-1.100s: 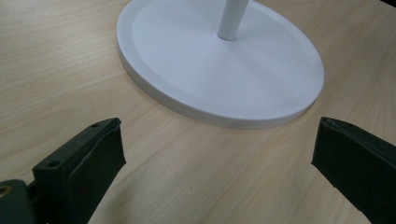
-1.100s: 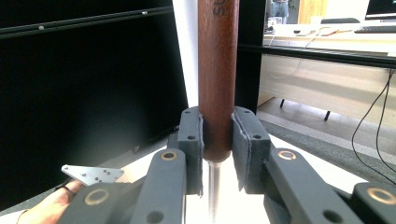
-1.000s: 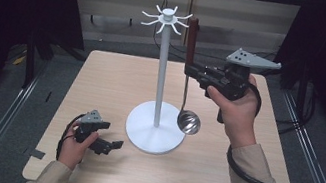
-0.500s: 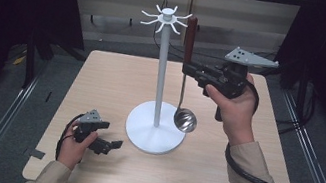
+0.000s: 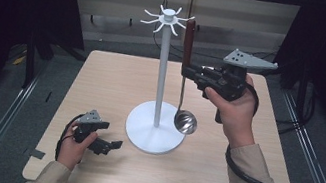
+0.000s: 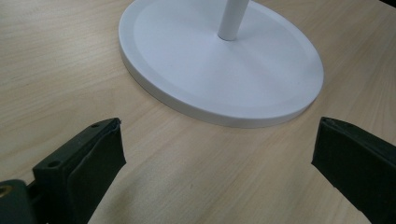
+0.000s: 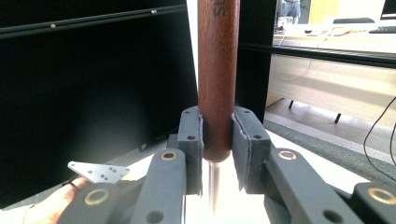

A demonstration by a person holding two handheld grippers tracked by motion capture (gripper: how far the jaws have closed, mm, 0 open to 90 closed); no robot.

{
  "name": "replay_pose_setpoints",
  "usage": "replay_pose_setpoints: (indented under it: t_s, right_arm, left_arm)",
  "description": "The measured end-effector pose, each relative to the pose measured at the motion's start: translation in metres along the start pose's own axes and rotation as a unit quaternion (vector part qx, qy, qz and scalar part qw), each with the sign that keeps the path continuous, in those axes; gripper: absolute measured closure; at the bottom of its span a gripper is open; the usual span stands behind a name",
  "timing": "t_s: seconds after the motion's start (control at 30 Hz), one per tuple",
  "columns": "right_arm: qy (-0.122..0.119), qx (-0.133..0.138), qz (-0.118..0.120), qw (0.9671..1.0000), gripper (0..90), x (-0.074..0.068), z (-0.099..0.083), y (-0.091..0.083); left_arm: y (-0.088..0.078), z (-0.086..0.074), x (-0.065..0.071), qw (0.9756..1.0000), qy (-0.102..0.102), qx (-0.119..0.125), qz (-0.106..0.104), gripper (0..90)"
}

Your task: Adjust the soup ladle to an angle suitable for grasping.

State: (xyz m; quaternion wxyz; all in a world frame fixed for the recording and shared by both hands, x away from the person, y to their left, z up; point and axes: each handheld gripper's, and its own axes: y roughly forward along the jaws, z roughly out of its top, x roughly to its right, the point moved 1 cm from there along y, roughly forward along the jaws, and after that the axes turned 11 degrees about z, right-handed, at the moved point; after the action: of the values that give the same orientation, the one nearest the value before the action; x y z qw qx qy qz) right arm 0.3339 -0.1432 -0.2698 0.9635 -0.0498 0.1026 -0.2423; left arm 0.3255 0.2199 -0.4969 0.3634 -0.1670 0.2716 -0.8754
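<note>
A ladle with a dark wooden handle (image 5: 189, 40) and a steel bowl (image 5: 185, 122) hangs upright beside the white stand's pole (image 5: 162, 71). My right gripper (image 5: 186, 70) is shut on the lower end of the handle (image 7: 217, 70), its pads (image 7: 191, 140) pressing on both sides. The handle's top sits next to one arm of the hook crown (image 5: 167, 19); I cannot tell whether it hangs on it. My left gripper (image 5: 110, 146) rests on the table at the front left, open with nothing between its pads (image 6: 100, 154), and faces the stand's round base (image 6: 219, 70).
The stand's base (image 5: 153, 133) sits in the middle of the light wooden table (image 5: 112, 77). The ladle's bowl hovers just above the base's right rim. Metal rails and dark curtains flank the table. A cable trails from the right gripper along the sleeve.
</note>
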Motion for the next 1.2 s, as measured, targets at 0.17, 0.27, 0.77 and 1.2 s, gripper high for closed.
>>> replay_pose_setpoints:
  t_s: [0.17, 0.27, 0.77, 1.2]
  right_arm:
    - [-0.003, 0.0, -0.001, 1.0, 74.8, 0.001, 0.002, 0.003]
    - [-0.004, 0.001, -0.006, 1.0, 74.8, 0.001, 0.002, 0.008]
    - [-0.003, 0.004, -0.002, 1.0, 74.8, 0.0, 0.001, 0.012]
    - [-0.001, 0.016, -0.002, 0.9999, 74.4, -0.001, -0.004, 0.014]
  left_arm:
    - [0.0, 0.0, -0.001, 1.0, -0.001, -0.002, 0.002, 1.9]
    - [0.0, 0.0, -0.001, 1.0, -0.002, 0.0, -0.001, 1.9]
    - [0.001, 0.0, -0.001, 1.0, 0.0, -0.003, 0.002, 1.9]
    - [-0.001, -0.001, -0.003, 1.0, -0.002, 0.0, 0.002, 1.9]
